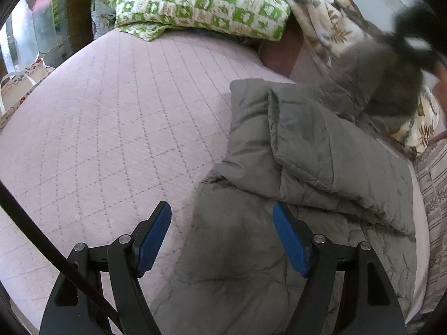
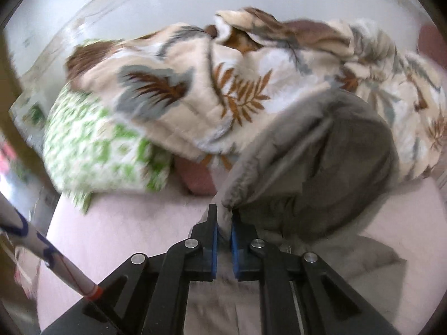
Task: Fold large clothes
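Note:
A grey padded jacket [image 1: 321, 167] lies on the pink quilted bed [image 1: 111, 125], partly folded over itself. My left gripper [image 1: 222, 231] hovers open over the jacket's near left edge, its blue pads [image 1: 155, 237] wide apart and nothing between them. At the upper right of the left wrist view, the blurred right gripper [image 1: 413, 36] lifts a grey flap of the jacket off the bed. In the right wrist view, my right gripper [image 2: 223, 220] is shut on the jacket's hem [image 2: 232, 195], and the lifted grey fabric [image 2: 335, 167] hangs in front of it.
A green and white checked pillow [image 1: 201, 2] lies at the head of the bed. A cream blanket with leaf print [image 2: 223, 83] is heaped along the far side behind the jacket. A striped cloth [image 1: 433, 195] edges the bed at right. Bare pink bed surface spreads left of the jacket.

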### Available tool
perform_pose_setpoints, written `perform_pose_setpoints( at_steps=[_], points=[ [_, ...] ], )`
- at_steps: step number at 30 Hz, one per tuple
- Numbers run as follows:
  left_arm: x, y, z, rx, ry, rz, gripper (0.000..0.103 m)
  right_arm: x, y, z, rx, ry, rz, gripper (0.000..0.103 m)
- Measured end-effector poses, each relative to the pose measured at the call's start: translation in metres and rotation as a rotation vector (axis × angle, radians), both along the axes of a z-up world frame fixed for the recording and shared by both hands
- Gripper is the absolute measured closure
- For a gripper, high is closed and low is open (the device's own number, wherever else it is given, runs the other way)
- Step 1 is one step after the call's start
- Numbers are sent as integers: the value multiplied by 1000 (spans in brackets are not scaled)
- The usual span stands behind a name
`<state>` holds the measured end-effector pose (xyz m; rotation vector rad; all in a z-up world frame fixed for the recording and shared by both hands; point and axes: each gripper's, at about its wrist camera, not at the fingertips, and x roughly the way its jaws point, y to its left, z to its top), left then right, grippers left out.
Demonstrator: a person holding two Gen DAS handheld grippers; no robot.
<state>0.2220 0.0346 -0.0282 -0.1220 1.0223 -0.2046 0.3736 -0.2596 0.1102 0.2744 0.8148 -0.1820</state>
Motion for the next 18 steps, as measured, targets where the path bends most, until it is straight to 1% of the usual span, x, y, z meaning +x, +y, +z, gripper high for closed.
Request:
perform_pose_setpoints(
  at_steps=[3,5,7,8,10,13,18],
  points=[
    [0,11,5,-4,-4,26,29,-53,26,10,-4,-4,55,96],
    [1,22,8,-15,-4,55,29,-88,39,8,6,-4,76,96],
    [3,33,9,-35,-2,79,29,-125,51,-1,17,7,89,96],
    [4,39,9,-44,1,90,29,-141,57,-10,22,20,93,96],
    [6,49,9,-60,4,116,29,-163,66,-27,36,43,87,97],
    [7,55,10,-63,5,134,29,-173,67,-68,83,97,49,97],
    [4,55,13,-50,-7,129,29,-150,59,-129,142,188,-14,97]
  ],
)
